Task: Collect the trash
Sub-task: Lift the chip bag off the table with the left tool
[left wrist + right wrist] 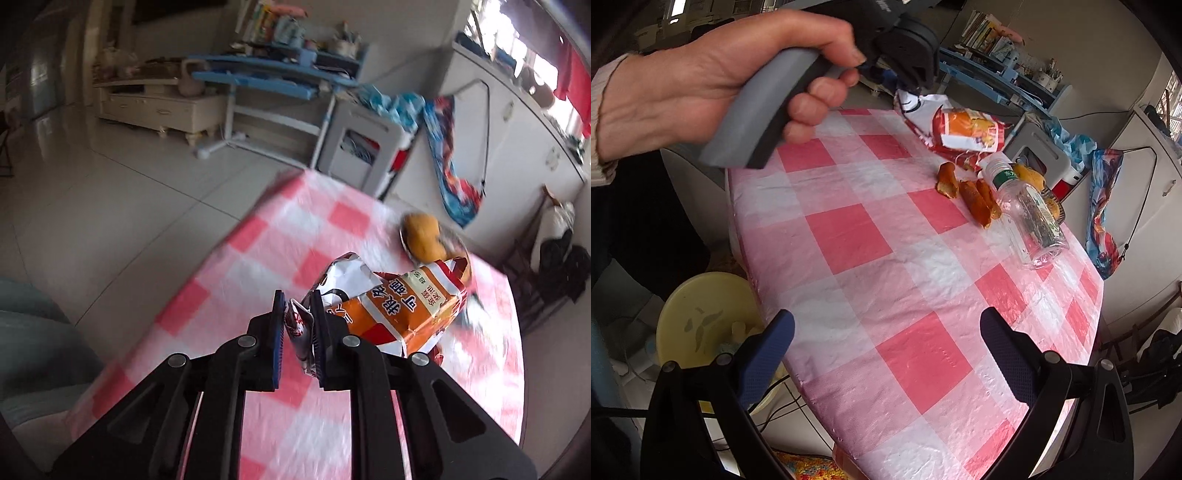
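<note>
- Right now left gripper (298, 308) is pinched on the crumpled end of a snack bag (391, 310); blue pads (277, 332) press the foil from both sides.
- Bag is orange, red and white, hanging off the gripper above the table (258, 236), near its far edge in the right wrist view (964, 129).
- Left hand (701, 85) wraps the grey handle, up over the table's far left corner.
- Right gripper (886, 332) is spread wide, nothing between its fingers (768, 354), hovering over the near edge of the table (849, 236).
- Pink-and-white checked cloth covers the table.
- Orange peels (975, 195) lie near the far right edge, just beside the bottle.
- Clear plastic bottle (1030, 218) lies on its side, cap toward the far edge, touching or almost touching the peels.
- Yellow-orange fruit in a dish (424, 236) sits by the far right edge behind the bag; left view is blurred.
- Yellow stool (705, 317) stands on the floor off the table's left edge.
- Blue desk (258, 74) stands in the background.
</note>
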